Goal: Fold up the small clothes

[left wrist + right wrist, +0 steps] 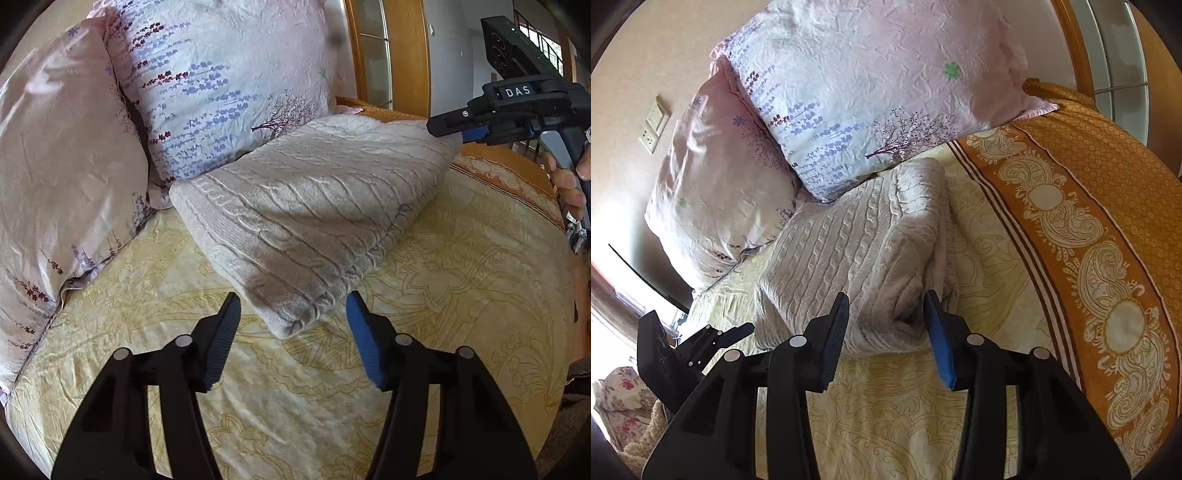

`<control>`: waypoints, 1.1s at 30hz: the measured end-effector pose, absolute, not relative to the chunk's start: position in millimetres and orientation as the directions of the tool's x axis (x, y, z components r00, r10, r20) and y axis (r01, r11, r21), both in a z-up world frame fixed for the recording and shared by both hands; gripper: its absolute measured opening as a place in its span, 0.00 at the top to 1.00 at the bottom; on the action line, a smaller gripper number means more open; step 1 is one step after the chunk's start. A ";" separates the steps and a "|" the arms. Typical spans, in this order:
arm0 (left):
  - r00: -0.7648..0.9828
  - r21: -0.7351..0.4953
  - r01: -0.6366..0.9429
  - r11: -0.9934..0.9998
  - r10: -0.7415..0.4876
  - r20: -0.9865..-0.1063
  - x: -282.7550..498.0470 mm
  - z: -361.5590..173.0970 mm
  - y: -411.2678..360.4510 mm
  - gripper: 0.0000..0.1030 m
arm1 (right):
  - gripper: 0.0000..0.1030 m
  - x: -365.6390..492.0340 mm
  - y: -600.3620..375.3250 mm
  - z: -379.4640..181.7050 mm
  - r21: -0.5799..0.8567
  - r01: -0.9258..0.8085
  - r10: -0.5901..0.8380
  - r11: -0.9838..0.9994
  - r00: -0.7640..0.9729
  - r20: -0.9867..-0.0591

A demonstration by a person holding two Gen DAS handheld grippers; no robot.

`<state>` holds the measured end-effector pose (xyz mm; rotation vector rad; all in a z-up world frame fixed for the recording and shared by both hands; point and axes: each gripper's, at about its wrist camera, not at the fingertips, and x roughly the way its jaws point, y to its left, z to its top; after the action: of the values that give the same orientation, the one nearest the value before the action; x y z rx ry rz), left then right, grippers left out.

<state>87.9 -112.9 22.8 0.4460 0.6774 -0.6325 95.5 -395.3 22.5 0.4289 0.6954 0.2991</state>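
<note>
Left wrist view: folded knit sweater [295, 221] lies on bed [461, 277] against pillows [221, 92], fold looks done. Left claw [291, 314] and right claw [886, 314] apart, empty; nothing else seen to fold.

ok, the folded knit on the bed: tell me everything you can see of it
The cable-knit sweater is pale beige-grey, soft and thick-looking, with braided ribs running along it. It lies folded into a bulky rectangle on the yellow patterned bedspread; its far end is against the floral pillow. No sleeves show. The left gripper straddles one corner, and the right gripper brackets a rolled end. Neither visibly pinches it.
</note>
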 end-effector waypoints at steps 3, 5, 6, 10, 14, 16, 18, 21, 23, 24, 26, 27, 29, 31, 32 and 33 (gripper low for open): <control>0.635 0.209 0.631 0.747 -0.343 -0.692 93.6 21.2 -115.0 0.62 | 0.57 95.6 -395.2 20.1 0.477 -0.124 0.405 0.870 0.731 -0.549; 0.645 0.214 0.616 0.759 -0.330 -0.689 95.6 21.3 -114.9 0.64 | 0.57 96.4 -395.4 19.0 0.481 -0.126 0.410 0.867 0.731 -0.546; 0.652 0.225 0.611 0.759 -0.321 -0.687 95.5 21.0 -116.2 0.64 | 0.57 97.0 -395.8 18.1 0.484 -0.125 0.410 0.866 0.731 -0.546; 0.683 0.304 0.604 0.737 -0.283 -0.673 88.1 18.5 -126.2 0.64 | 0.57 99.1 -398.3 14.4 0.492 -0.108 0.402 0.864 0.736 -0.544; 0.682 0.314 0.606 0.731 -0.274 -0.678 91.2 17.2 -130.6 0.79 | 0.76 103.6 -391.1 7.7 0.465 -0.114 0.396 0.878 0.718 -0.572; 0.674 0.288 0.610 0.738 -0.292 -0.678 93.7 20.0 -128.3 0.85 | 0.84 101.2 -390.7 10.0 0.465 -0.120 0.394 0.877 0.734 -0.554; 0.656 0.220 0.613 0.759 -0.333 -0.677 96.3 27.1 -119.4 0.87 | 0.86 94.4 -395.2 19.0 0.480 -0.134 0.398 0.867 0.766 -0.504; 0.633 0.101 0.604 0.790 -0.400 -0.662 99.7 40.9 -100.5 0.88 | 0.87 85.5 -399.9 31.2 0.491 -0.157 0.402 0.857 0.799 -0.447; 0.622 0.040 0.596 0.802 -0.429 -0.655 100.6 46.5 -90.0 0.89 | 0.88 83.7 -398.4 32.5 0.484 -0.171 0.407 0.858 0.800 -0.441; 0.612 0.017 0.593 0.805 -0.437 -0.659 101.3 46.5 -86.9 0.89 | 0.88 84.7 -397.0 29.3 0.471 -0.163 0.397 0.867 0.797 -0.456; 0.594 0.002 0.595 0.804 -0.438 -0.675 100.5 41.6 -86.6 0.89 | 0.88 90.1 -397.6 17.6 0.461 -0.128 0.375 0.878 0.782 -0.498; 0.591 0.008 0.596 0.803 -0.431 -0.682 99.4 38.2 -87.5 0.89 | 0.88 93.0 -400.0 10.8 0.475 -0.111 0.377 0.873 0.771 -0.513; 0.588 0.025 0.600 0.800 -0.419 -0.693 96.6 33.7 -89.7 0.89 | 0.88 92.2 -404.4 4.5 0.507 -0.100 0.392 0.856 0.766 -0.510; 0.587 0.032 0.598 0.801 -0.411 -0.697 94.8 32.4 -89.5 0.89 | 0.88 87.6 -402.5 6.2 0.501 -0.110 0.390 0.858 0.774 -0.498; 0.584 0.028 0.597 0.801 -0.411 -0.700 95.3 31.4 -88.9 0.89 | 0.88 88.4 -401.1 5.4 0.488 -0.103 0.380 0.867 0.771 -0.511; 0.580 0.028 0.595 0.803 -0.405 -0.706 96.9 29.8 -89.6 0.89 | 0.88 91.5 -400.4 2.0 0.481 -0.091 0.372 0.872 0.761 -0.532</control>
<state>96.9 -89.6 29.8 0.2753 0.7486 -0.5933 91.5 -400.4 2.0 0.4505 0.6629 0.2613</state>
